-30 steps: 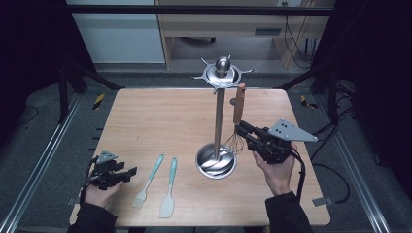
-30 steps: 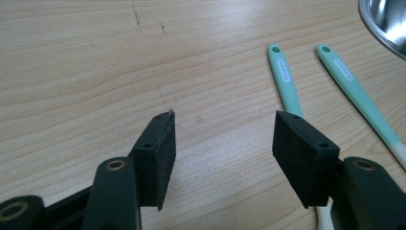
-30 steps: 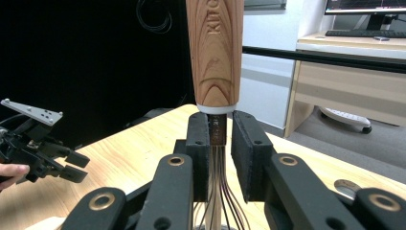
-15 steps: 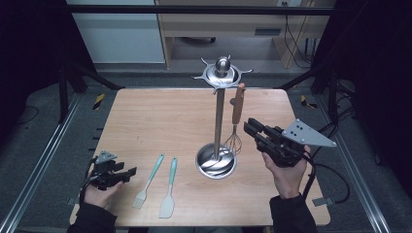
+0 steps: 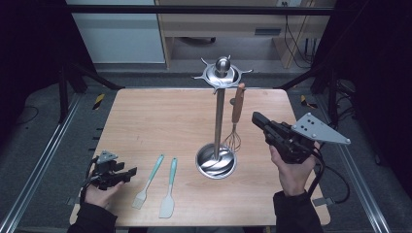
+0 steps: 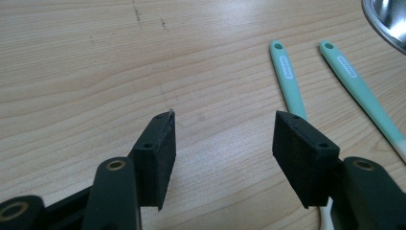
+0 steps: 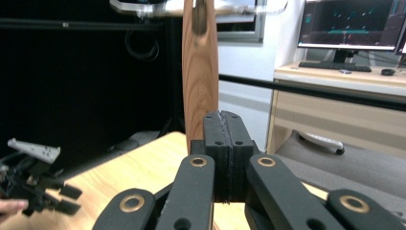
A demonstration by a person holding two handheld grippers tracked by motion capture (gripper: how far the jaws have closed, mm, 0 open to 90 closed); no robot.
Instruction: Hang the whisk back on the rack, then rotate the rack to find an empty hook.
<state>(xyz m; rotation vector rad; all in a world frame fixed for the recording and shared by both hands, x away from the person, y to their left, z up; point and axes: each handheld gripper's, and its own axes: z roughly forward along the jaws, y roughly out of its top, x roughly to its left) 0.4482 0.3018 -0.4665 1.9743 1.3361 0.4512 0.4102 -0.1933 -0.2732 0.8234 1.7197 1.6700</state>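
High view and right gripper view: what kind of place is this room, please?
Probably a lab or office set up for recording, not a kitchen. The wooden table stands alone between floor rails, a desk with a lit monitor is behind it, and cabled grippers work around a utensil stand.
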